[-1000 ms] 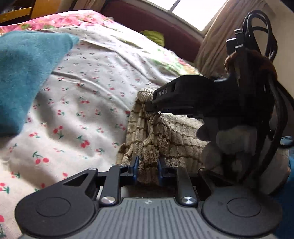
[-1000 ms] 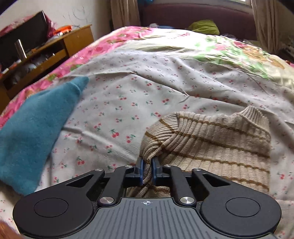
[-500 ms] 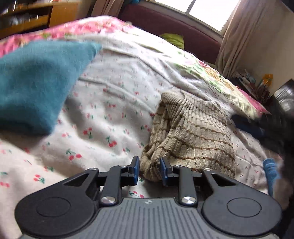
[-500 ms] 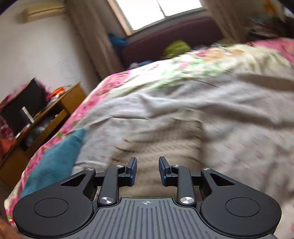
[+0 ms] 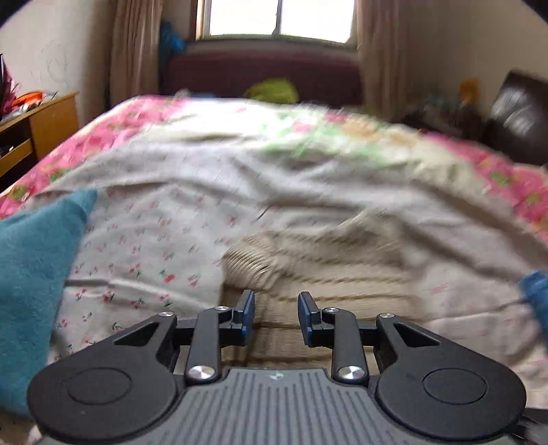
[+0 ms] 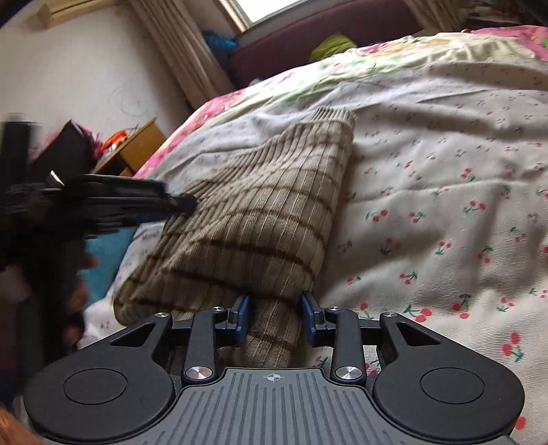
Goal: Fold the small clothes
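The sweater [image 6: 253,219], beige ribbed knit with thin brown stripes, is lying folded into a long bundle on the cherry-print sheet [image 6: 445,212] that is covering the bed. Its ribbed cuff end is pointing toward the far side of the bed, and its near end is reaching down between the fingers of the right gripper [image 6: 273,316]. In the left wrist view the sweater [image 5: 328,270] is showing only as a blurred striped patch just ahead of the left gripper [image 5: 276,316].

The right gripper's jaws have just been opening: a narrow fold of the sweater is sitting between the blue pads [image 6: 242,315], close to the left pad, with a gap showing beside the right one, so they are not clamping it. The left gripper's jaws have also just been opening and are standing apart, with the sweater lying below and beyond them and nothing pinched.

In the right wrist view the left gripper [image 6: 178,202] is appearing as a dark blurred shape at the left, with its tip over the sweater's left edge; whether it is touching cannot be told.

A teal cloth [image 5: 30,284] is lying on the sheet well to the left of the sweater. A pink floral cover [image 5: 113,137] is edging the bed. Beyond it a wooden cabinet [image 5: 51,119] is standing at the left, and curtains [image 5: 133,48] are hanging beside a bright window [image 5: 277,17].
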Motion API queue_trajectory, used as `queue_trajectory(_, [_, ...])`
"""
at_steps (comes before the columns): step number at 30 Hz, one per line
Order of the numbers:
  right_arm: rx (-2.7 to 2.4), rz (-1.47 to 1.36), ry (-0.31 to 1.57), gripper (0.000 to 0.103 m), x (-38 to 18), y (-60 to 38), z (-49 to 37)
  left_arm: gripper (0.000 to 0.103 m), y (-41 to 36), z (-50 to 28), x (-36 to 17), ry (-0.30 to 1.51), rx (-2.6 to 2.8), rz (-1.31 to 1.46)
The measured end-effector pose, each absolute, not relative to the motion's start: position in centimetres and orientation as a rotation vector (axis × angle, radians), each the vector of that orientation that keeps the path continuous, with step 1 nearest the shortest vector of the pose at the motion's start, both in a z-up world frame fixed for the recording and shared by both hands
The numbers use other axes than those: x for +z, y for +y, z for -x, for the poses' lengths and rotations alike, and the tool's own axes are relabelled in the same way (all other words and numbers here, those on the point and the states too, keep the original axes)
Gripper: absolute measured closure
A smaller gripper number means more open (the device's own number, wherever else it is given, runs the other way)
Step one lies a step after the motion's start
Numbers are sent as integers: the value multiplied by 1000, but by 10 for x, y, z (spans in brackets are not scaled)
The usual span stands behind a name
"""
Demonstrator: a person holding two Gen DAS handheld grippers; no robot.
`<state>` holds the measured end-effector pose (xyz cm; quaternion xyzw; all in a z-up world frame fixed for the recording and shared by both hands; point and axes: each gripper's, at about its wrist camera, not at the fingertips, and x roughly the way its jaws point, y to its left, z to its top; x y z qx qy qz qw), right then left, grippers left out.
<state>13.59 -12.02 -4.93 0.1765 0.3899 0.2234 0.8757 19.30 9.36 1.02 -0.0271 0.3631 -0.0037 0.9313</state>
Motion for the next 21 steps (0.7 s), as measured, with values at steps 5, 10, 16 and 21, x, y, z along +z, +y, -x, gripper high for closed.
queue_trajectory(5, [512, -445, 884, 71, -63, -131, -147, 45, 121, -209, -16, 799, 67, 109])
queue_trajectory(10, [541, -419, 894, 71, -58, -132, -143, 42, 120, -211, -14, 805, 130, 77])
queue_trajectory(16, [554, -443, 917, 71, -53, -141, -139, 42, 104, -202, 9, 768, 182, 50])
queue_trajectory(21, [554, -460, 933, 71, -54, -139, -138, 42, 87, -167, 23, 714, 135, -23])
